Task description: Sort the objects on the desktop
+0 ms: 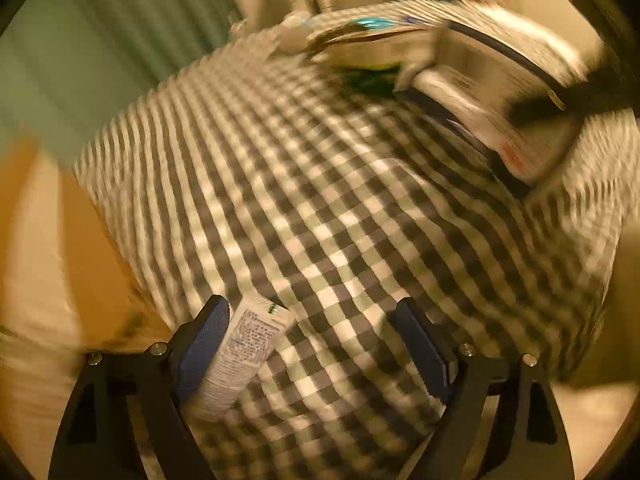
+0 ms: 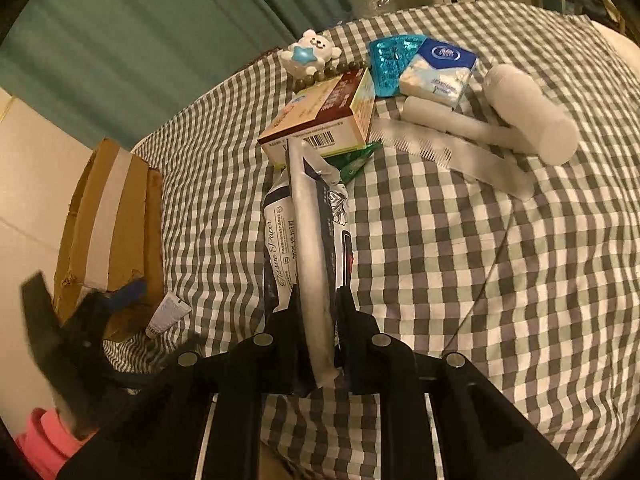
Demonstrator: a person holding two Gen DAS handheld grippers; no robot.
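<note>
My right gripper (image 2: 316, 300) is shut on a dark tissue paper pack (image 2: 308, 240), held by its sealed edge above the checked tablecloth (image 2: 460, 260). My left gripper (image 1: 312, 332) is open; a white tube (image 1: 244, 356) rests against its left finger (image 1: 204, 344), and the view is blurred by motion. The left gripper also shows in the right wrist view (image 2: 116, 300), with the tube (image 2: 168, 314) by it near a cardboard box (image 2: 112, 224).
On the cloth stand a red-and-cream carton (image 2: 324, 120), a bear figure (image 2: 310, 54), a bead string (image 2: 332, 72), a teal blister pack (image 2: 390, 64), a blue-white tissue packet (image 2: 438, 72), a white lint roller (image 2: 520, 116), a white comb (image 2: 452, 152). A pink object (image 2: 44, 440) sits low left.
</note>
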